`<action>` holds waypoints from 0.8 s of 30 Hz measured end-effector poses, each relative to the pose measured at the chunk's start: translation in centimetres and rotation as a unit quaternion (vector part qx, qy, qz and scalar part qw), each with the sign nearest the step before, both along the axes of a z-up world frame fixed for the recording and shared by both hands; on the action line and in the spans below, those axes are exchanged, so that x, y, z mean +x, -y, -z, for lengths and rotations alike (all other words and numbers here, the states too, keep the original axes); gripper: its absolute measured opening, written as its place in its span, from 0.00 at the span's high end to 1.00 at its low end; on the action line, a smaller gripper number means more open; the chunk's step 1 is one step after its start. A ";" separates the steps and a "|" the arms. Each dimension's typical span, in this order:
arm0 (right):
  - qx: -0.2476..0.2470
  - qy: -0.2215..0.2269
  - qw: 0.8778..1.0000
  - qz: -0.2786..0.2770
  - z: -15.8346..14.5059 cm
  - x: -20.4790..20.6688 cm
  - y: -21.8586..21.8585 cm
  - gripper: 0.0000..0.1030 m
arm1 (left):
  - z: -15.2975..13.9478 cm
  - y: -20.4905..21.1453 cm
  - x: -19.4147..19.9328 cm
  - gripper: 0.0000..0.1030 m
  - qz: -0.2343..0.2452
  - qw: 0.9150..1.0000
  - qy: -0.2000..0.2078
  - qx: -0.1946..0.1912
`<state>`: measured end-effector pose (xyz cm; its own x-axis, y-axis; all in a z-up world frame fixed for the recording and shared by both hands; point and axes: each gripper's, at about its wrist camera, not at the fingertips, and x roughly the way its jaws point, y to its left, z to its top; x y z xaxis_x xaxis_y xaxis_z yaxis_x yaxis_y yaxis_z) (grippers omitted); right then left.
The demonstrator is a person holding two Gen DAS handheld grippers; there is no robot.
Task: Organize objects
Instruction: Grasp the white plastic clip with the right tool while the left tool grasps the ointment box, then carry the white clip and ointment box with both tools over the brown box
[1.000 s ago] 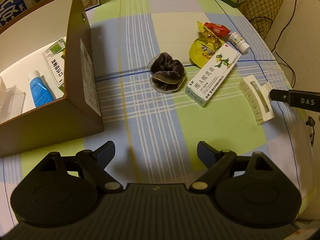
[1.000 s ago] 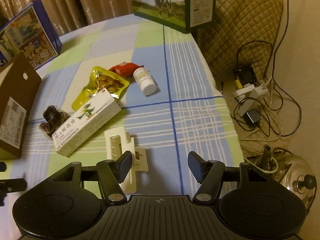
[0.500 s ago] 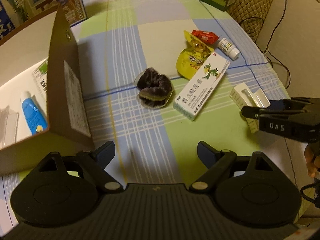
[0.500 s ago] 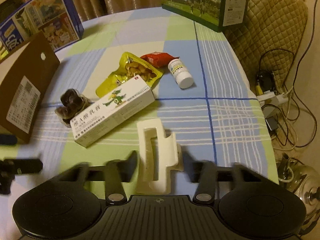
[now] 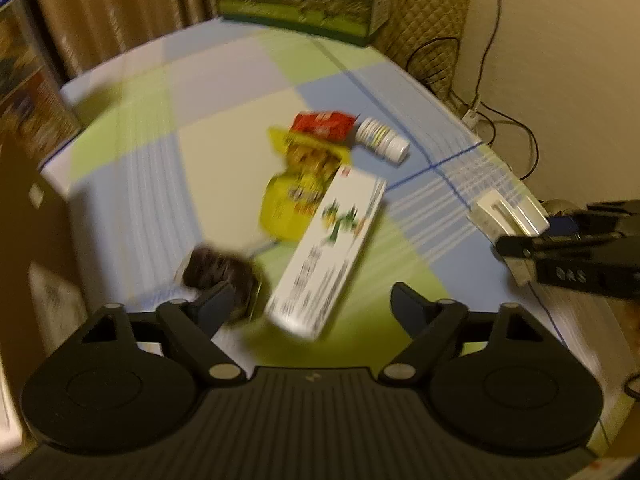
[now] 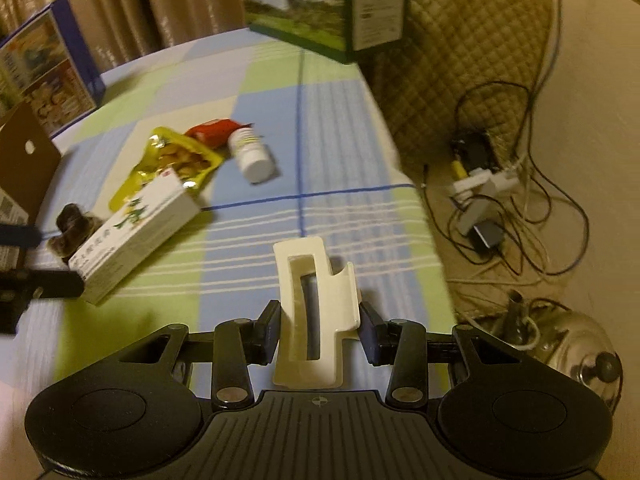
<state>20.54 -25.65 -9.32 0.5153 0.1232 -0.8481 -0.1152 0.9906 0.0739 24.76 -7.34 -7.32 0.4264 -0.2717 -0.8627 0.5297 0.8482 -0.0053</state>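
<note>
— What's changed since a second ago?

— My right gripper (image 6: 319, 327) had its fingers spread wide beside the white hair clip (image 6: 314, 312); now they've come in on it, one pad on each flank, low centre of the right wrist view. My left gripper (image 5: 313, 303) has swung off the cardboard box (image 6: 22, 164) toward the pile, so the picture is smeared with motion.

— And the left fingers?

— Wide apart, holding nothing. The medicine carton (image 5: 330, 250) sits between them in the lower middle of the left wrist view, with the dark scrunchie (image 5: 218, 270) by the left fingertip.

— Is the clip off the worktop (image 6: 256, 92) yet?

— I can't tell; the pads look pressed to its sides, but whether it has lifted isn't clear.

— What else is waiting?

— Yellow snack pouch (image 6: 172, 164), red packet (image 6: 212, 132) and white pill bottle (image 6: 252, 152), clustered centre left of the right wrist view, the carton's end on the pouch.

— What could go wrong?

— The clip is smooth, hard plastic held across narrow flanks. I'd judge a quick swing could twist it out. Squeezing near its levers might spring it open. And the left fingers, sweeping in fast, could shove the carton into the pouch rather than straddle it.
</note>
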 end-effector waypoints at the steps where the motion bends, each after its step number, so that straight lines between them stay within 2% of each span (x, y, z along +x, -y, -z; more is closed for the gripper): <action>1: 0.001 0.001 1.000 0.003 0.0 -0.1 0.3 0.63 | 0.1 0.4 0.4 0.27 0.007 1.000 0.003 -0.002; 7: 0.003 0.007 1.000 0.006 -0.1 -0.6 0.7 0.63 | 1.4 3.0 2.7 0.30 0.043 0.999 0.007 0.000; 10: 0.003 0.009 1.000 0.005 0.0 -0.7 0.7 0.63 | 2.4 3.9 3.4 0.38 0.053 0.999 -0.003 0.009; 12: 0.005 0.009 1.000 0.004 0.0 -0.7 0.8 0.63 | 3.0 4.1 3.5 0.51 0.054 0.998 -0.011 0.015; 14: 0.005 0.010 1.000 0.000 0.0 -0.7 0.8 0.63 | 3.4 4.3 3.4 0.60 0.054 0.998 -0.013 0.018; 19: 0.003 0.012 1.000 -0.008 0.0 -0.9 0.7 0.63 | 3.8 4.4 2.4 0.66 0.043 0.999 -0.014 0.021; 24: 0.001 0.009 1.000 -0.021 0.0 -1.2 0.6 0.63 | 3.8 4.3 0.2 0.66 0.030 0.999 -0.027 0.025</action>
<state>19.31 -26.28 -9.30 0.5244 0.1470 -0.8387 -0.1576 0.9847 0.0740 24.99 -11.62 -11.10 0.3629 -0.2518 -0.8971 0.5797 0.8148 0.0058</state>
